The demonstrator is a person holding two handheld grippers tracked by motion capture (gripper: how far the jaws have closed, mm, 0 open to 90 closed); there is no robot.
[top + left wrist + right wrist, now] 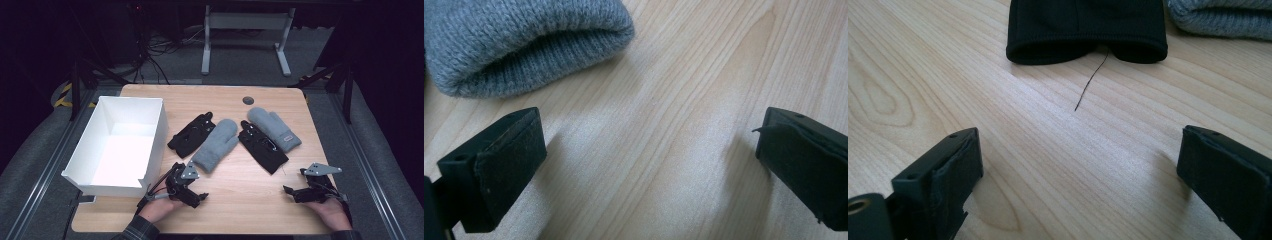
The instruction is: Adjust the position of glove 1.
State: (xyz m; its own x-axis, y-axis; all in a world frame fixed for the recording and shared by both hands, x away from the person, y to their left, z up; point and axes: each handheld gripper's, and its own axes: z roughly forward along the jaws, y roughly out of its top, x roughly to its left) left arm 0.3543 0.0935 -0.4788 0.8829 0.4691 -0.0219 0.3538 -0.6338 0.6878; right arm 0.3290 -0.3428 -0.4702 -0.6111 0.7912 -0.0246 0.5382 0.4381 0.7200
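Note:
Two pairs of gloves lie mid-table. A black glove (192, 132) sits beside a grey knit mitten (217, 145), and to the right a second black glove (262, 147) partly overlaps another grey mitten (274, 128). My left gripper (194, 192) rests near the front edge, open and empty (649, 150), with the grey mitten's cuff (524, 45) just ahead of its left jaw. My right gripper (296, 192) is open and empty too (1078, 170), facing the black glove's cuff (1087, 25). A loose thread (1091, 80) trails from that cuff, and the grey mitten (1223, 17) lies beyond at the right.
An open white box (100, 177) stands on the left part of the wooden table (240, 210), close to my left hand. A round cable hole (248, 100) sits near the far edge. A white desk frame and cables are on the floor behind.

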